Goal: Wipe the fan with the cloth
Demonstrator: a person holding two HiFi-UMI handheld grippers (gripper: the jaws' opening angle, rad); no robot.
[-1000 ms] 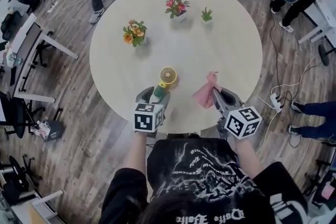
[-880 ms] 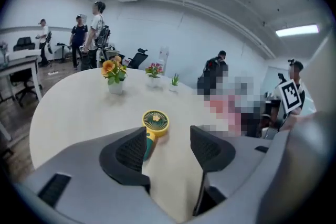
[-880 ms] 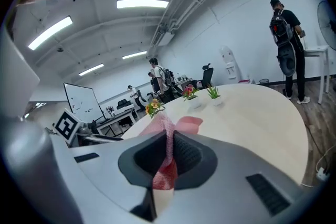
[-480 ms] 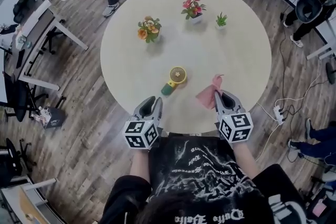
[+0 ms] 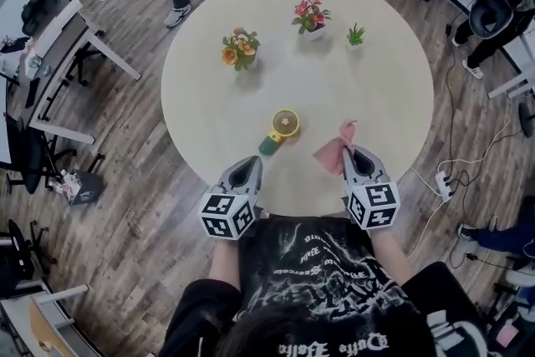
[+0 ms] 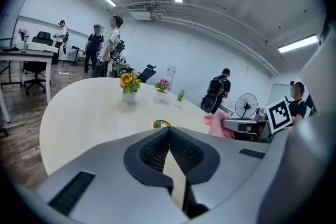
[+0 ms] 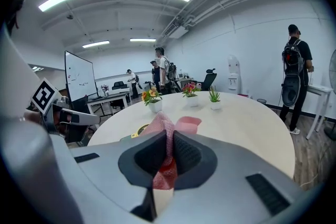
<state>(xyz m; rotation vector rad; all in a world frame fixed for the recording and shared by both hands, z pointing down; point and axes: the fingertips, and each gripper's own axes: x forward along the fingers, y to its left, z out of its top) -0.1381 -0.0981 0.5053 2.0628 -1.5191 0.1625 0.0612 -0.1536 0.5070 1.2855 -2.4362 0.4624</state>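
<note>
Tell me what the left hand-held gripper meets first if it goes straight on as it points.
Probably the small yellow fan ahead of the left hand-held gripper, whose jaws have just been closing on nothing. Pointing slightly down, it may touch the table first.

Pink cloth (image 7: 165, 124) pinched in hand-held gripper (image 7: 168, 140), round table (image 7: 247, 118) beyond

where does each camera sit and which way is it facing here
Head view: on the person's head, looking steeply down at the round table; shows torso, forearms, left gripper, right gripper.
Left gripper view: on the left gripper, looking along its jaws, just closed with nothing between them, towards the fan.
Right gripper view: on the right gripper, looking along jaws shut on the pink cloth, across the table.
Shared: both gripper views show the fan.
</note>
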